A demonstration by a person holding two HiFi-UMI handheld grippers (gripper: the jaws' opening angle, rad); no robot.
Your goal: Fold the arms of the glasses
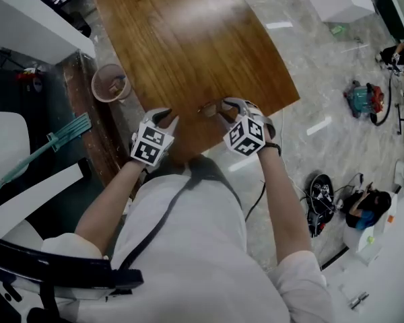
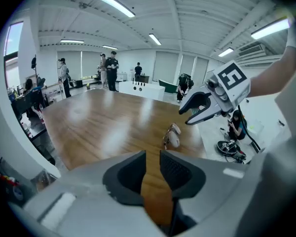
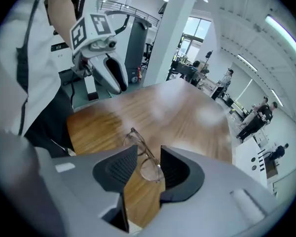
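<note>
A pair of thin-rimmed glasses lies on the wooden table near its front edge. In the right gripper view the glasses show through the gap of my right gripper, whose jaws stand apart with no pad pressing on them. From the head view the right gripper hangs just right of the glasses. My left gripper is a short way to their left. Its jaws are apart with only table between them. The glasses lie ahead of it, below the right gripper. Whether the arms are folded I cannot tell.
A round bin stands on the floor left of the table, with a teal broom and a white chair further left. Bags and shoes lie on the floor at right. People stand beyond the table's far end.
</note>
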